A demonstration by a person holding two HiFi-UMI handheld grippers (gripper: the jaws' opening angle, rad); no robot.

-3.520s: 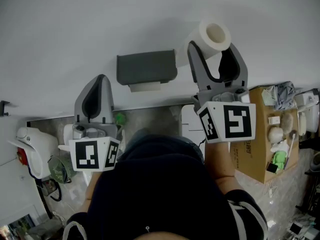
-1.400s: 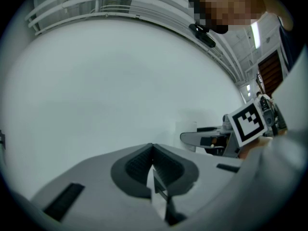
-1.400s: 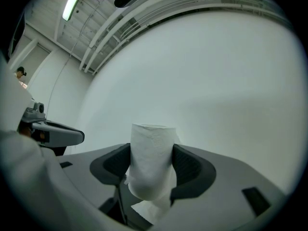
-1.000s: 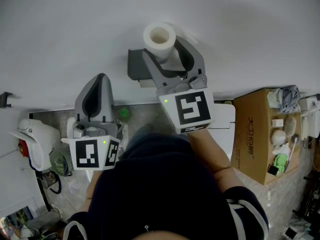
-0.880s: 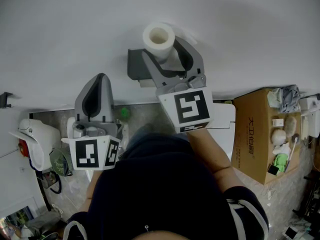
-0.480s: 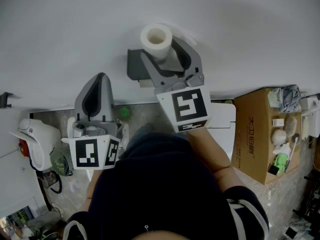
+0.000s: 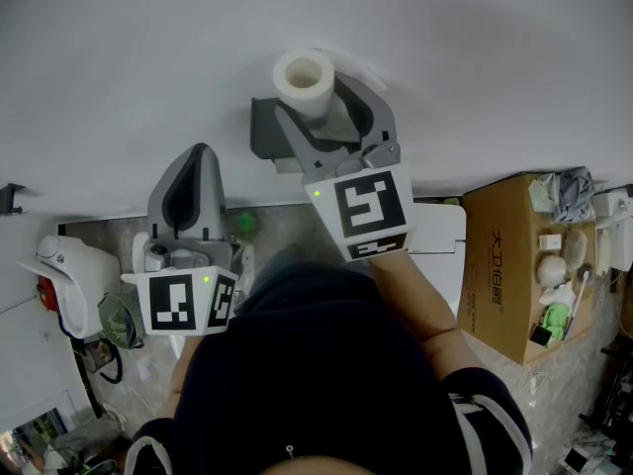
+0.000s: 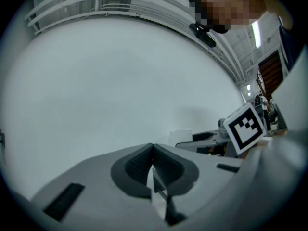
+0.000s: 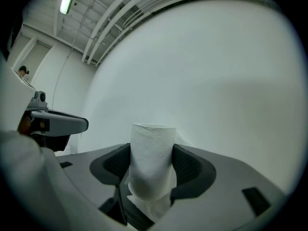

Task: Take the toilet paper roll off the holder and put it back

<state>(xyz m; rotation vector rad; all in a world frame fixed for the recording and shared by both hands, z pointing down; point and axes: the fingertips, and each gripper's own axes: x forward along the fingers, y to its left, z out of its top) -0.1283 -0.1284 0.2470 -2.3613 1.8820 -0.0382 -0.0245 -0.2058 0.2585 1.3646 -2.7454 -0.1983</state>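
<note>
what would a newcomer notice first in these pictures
The white roll stands out first, clamped in the right gripper close to the grey holder on the bare wall. After that come the left gripper, shut and empty at lower left, and the cluttered box at far right.
</note>
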